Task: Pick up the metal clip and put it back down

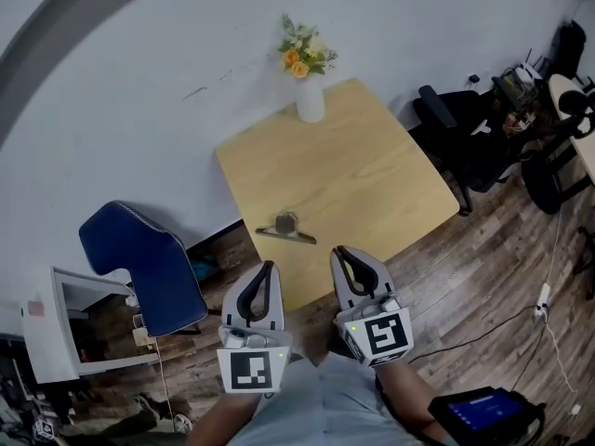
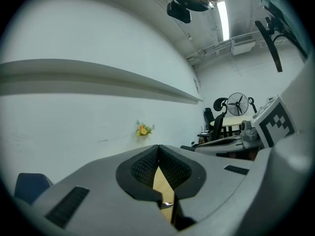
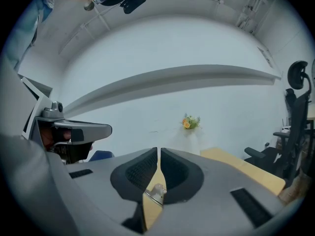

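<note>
Wooden table holds the metal clip lying flat near its near edge, well apart from the white vase of flowers at the far edge by the wall. Left gripper and right gripper hover side by side at the near edge, short of the clip and not touching it. Both have jaws pressed together with nothing pinched, and the clip shows through the gap below the tips in each gripper view.
</note>
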The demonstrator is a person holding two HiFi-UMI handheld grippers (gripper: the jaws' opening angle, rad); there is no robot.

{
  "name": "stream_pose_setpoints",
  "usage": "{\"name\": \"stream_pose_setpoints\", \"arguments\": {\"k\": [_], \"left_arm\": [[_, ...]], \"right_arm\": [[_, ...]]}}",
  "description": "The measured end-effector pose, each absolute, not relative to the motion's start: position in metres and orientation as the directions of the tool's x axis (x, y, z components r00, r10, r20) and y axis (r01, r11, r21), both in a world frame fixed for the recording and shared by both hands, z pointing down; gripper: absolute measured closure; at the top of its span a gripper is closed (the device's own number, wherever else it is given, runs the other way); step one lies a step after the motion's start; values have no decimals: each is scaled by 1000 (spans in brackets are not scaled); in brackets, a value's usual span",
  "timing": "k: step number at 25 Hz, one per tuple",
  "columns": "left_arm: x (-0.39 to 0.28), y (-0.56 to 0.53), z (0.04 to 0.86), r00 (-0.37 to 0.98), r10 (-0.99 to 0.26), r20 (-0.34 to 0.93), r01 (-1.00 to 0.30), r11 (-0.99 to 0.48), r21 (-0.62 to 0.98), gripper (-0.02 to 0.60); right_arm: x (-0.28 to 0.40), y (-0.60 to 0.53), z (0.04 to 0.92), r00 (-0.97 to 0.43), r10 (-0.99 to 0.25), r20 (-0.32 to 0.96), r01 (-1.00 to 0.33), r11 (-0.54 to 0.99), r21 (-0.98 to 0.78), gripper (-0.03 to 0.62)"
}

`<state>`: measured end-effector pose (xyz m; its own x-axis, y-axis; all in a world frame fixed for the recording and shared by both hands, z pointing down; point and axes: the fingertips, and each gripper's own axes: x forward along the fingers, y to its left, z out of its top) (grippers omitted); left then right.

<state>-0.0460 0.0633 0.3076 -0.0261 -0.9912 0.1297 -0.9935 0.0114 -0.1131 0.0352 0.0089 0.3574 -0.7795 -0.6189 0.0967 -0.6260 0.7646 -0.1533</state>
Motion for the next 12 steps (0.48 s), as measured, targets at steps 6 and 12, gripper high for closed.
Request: {"name": "stream_pose_setpoints", "arguments": {"k": [6, 12], "left_arm": [[-68, 42, 296, -100, -989, 106, -989, 87, -121, 563], [-106, 29, 309, -147, -982, 118, -987, 137, -88, 563]], "right_arm": [[14, -26, 344, -817, -573, 67, -577, 806, -135, 543], [-15, -48, 361, -827, -553, 106, -562, 816, -130, 543]]}}
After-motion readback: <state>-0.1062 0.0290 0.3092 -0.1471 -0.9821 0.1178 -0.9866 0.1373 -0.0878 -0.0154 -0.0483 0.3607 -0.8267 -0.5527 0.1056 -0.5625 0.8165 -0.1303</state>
